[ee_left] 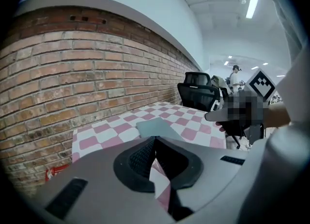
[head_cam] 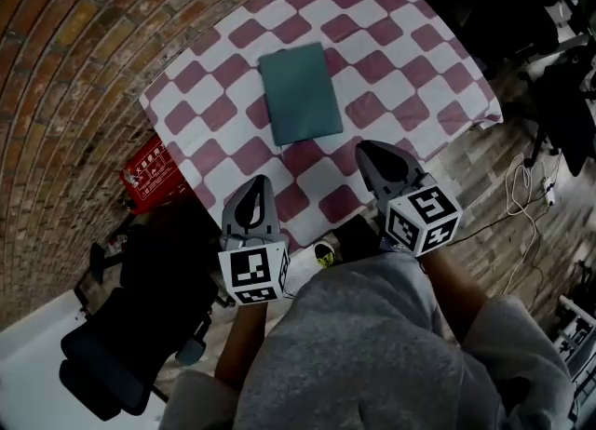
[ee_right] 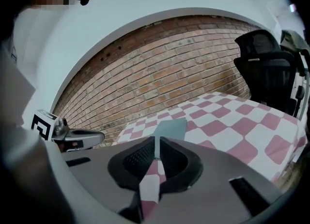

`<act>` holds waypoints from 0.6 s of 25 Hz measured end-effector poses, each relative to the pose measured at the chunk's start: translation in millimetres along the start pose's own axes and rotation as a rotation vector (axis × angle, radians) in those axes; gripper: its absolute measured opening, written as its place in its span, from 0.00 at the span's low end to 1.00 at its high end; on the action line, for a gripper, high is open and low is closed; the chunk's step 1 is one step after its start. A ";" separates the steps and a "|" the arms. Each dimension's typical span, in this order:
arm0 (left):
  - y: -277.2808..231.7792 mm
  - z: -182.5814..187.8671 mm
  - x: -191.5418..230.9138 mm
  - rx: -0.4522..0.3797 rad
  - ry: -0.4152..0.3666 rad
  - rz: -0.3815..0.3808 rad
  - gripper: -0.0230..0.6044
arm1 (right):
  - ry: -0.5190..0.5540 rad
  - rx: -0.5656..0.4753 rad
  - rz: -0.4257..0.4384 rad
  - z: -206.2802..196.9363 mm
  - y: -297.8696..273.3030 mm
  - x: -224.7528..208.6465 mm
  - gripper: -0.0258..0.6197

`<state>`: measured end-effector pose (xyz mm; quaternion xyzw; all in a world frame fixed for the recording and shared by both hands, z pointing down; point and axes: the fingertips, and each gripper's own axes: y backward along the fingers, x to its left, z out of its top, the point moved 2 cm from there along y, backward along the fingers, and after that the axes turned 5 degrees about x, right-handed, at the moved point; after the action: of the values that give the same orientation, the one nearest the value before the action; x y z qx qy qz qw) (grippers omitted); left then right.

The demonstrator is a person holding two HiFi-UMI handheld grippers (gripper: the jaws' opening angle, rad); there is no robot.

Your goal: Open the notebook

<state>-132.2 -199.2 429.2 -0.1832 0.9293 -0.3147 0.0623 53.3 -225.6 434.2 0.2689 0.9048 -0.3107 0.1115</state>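
Closed teal notebook [head_cam: 300, 93] lying flat near the middle of a table covered by a red-and-white checked cloth [head_cam: 410, 56], beside a brick wall [head_cam: 74, 65]. The left gripper [head_cam: 255, 186] and right gripper [head_cam: 374, 154] hover over the cloth's near edge. Both are clenched, empty and clear of the notebook.
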 end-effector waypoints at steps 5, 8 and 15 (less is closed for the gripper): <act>-34.2 -0.3 5.8 0.047 0.014 -0.009 0.05 | -0.072 0.068 0.033 -5.1 -30.7 -16.9 0.09; -52.1 -2.2 11.3 0.074 0.025 -0.011 0.05 | -0.121 0.116 0.047 -13.8 -47.6 -24.8 0.12; -94.5 -15.8 23.1 0.150 0.032 -0.018 0.05 | -0.186 0.254 0.068 -42.4 -83.8 -39.6 0.21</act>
<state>-128.7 -268.5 499.1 -0.1811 0.9023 -0.3870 0.0581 38.2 -271.3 524.1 0.2811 0.8344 -0.4424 0.1705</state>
